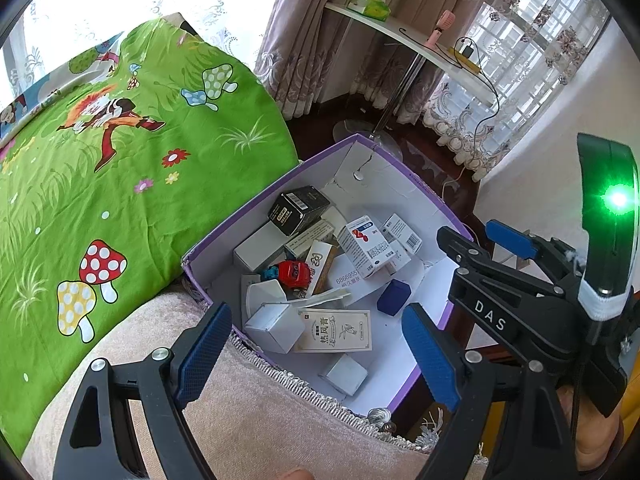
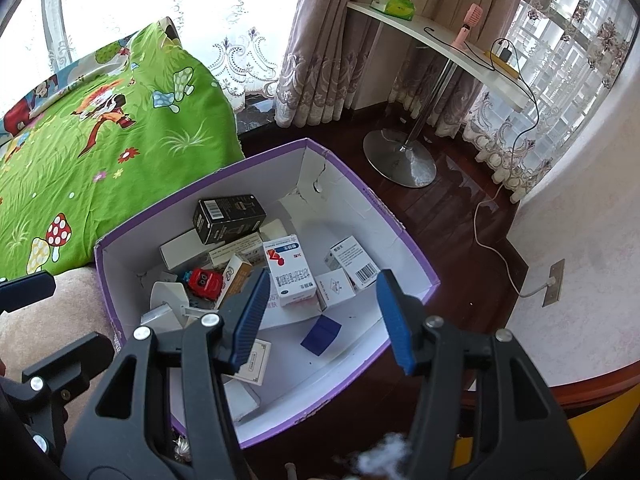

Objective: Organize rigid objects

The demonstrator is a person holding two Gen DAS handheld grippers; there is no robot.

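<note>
A purple-rimmed white cardboard box [image 1: 416,188] [image 2: 360,184] holds several small packages: a black carton [image 1: 298,209] [image 2: 228,218], a white-blue medicine box [image 1: 362,246] [image 2: 290,270], a red toy car [image 1: 294,274] [image 2: 205,281], a dark blue cube [image 1: 394,297] [image 2: 321,335] and a flat beige herbal box [image 1: 335,330]. My left gripper [image 1: 316,354] is open and empty above the box's near edge. My right gripper [image 2: 322,316] is open and empty above the box; it also shows in the left wrist view [image 1: 472,240].
A green cartoon-print bedspread [image 1: 120,184] [image 2: 100,152] lies to the left, a beige fringed cover [image 1: 256,412] under the box's near side. A white side table [image 2: 448,52] on a chrome stand, curtains, dark wood floor and a wall socket [image 2: 554,282] are beyond.
</note>
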